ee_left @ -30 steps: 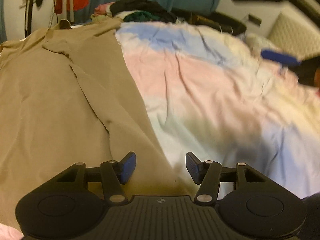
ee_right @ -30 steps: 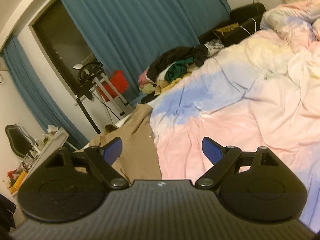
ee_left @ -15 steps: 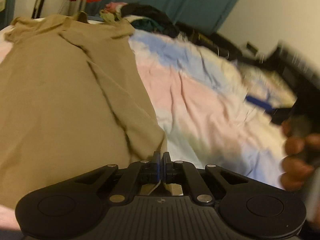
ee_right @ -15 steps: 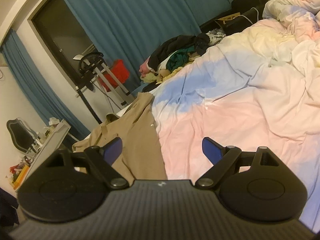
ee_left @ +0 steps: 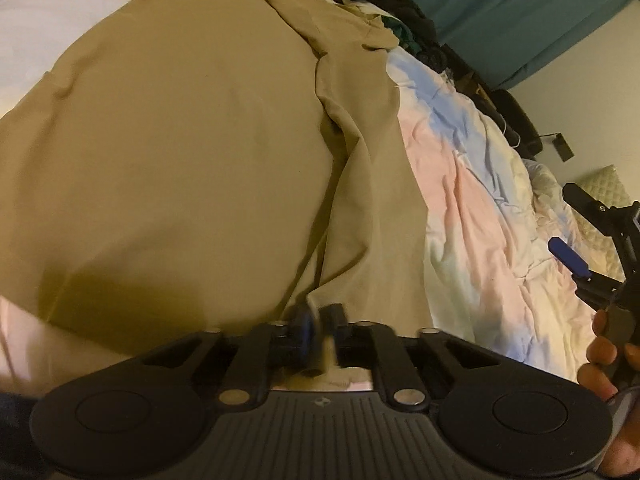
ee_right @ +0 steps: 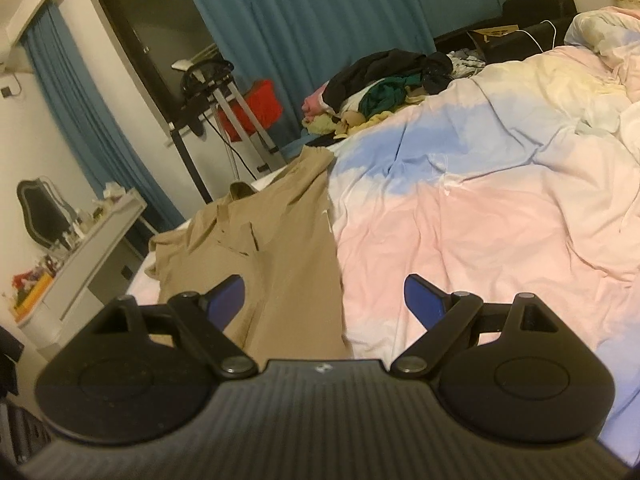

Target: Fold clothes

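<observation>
1. We see the left hand-held gripper (ee_left: 320, 330) with its jaws pressed together on the near hem of the tan shirt (ee_left: 192, 152); a bit of cloth shows between the blue pads, blurred.
2. The tan shirt lies spread flat on the bed, over the pastel duvet (ee_left: 480, 216), collar at the far end. One long fold runs down its right side toward the pinch point.
3. We note the right hand-held gripper (ee_right: 324, 300) held above the bed with its jaws spread wide and nothing between them. In the left wrist view it appears at the right edge (ee_left: 576, 236), with the person's fingers (ee_left: 600, 360) wrapped around its handle.
4. From the right wrist view, the shirt's right edge (ee_right: 280, 248) passes under the gap between the open fingers; we cannot tell whether they touch it.
5. A heap of mixed clothes (ee_right: 384, 88) sits at the far side of the bed, well apart from the shirt.
6. Beyond: blue curtains (ee_right: 320, 16), a red box (ee_right: 260, 106) behind a metal stand, and a white bench (ee_right: 92, 248) crowded with small items we cannot make out.
</observation>
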A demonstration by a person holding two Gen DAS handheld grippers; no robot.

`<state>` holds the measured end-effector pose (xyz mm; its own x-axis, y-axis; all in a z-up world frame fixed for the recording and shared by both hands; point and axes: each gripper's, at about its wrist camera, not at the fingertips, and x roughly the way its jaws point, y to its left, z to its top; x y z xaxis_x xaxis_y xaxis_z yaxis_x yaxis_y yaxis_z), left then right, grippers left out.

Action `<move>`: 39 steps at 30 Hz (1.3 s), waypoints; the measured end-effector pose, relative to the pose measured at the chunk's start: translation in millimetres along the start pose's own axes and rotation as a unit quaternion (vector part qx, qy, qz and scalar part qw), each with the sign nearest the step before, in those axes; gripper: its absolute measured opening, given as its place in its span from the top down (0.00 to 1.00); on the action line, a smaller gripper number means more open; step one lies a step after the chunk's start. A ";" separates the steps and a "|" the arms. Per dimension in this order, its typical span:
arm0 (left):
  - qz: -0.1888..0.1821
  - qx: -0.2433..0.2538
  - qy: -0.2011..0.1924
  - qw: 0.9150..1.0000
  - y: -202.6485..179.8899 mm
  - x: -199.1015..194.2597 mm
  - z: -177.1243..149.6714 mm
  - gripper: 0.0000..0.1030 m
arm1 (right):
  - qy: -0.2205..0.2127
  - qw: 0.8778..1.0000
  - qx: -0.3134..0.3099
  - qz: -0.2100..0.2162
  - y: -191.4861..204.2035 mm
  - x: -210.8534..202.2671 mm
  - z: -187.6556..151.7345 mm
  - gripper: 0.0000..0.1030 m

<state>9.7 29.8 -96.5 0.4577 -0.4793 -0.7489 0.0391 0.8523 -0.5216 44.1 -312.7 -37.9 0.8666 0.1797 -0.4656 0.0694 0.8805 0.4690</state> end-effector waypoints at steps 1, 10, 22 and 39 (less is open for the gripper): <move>0.002 0.003 0.001 1.000 0.6 1.8 1.0 0.62 | 0.003 1.000 0.001 0.000 -0.1 1.9 -0.6 0.15; -0.034 -0.002 0.011 0.999 -1.3 25.1 7.0 0.56 | 0.038 0.999 0.006 0.000 0.1 20.9 -7.9 0.15; -0.153 0.035 -0.002 0.988 -42.1 27.1 6.3 0.95 | 0.034 0.999 0.027 -0.006 -4.6 18.9 -9.5 0.15; -0.148 -0.053 -0.018 0.987 9.6 4.2 35.8 0.96 | 0.051 0.998 0.041 0.005 -3.8 26.1 -10.8 0.15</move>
<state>43.8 43.5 -90.1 0.4722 -0.6943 -0.5431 0.0841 0.6488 -0.7563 61.1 -306.6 -60.0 0.8131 0.2348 -0.5327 0.1057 0.8403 0.5317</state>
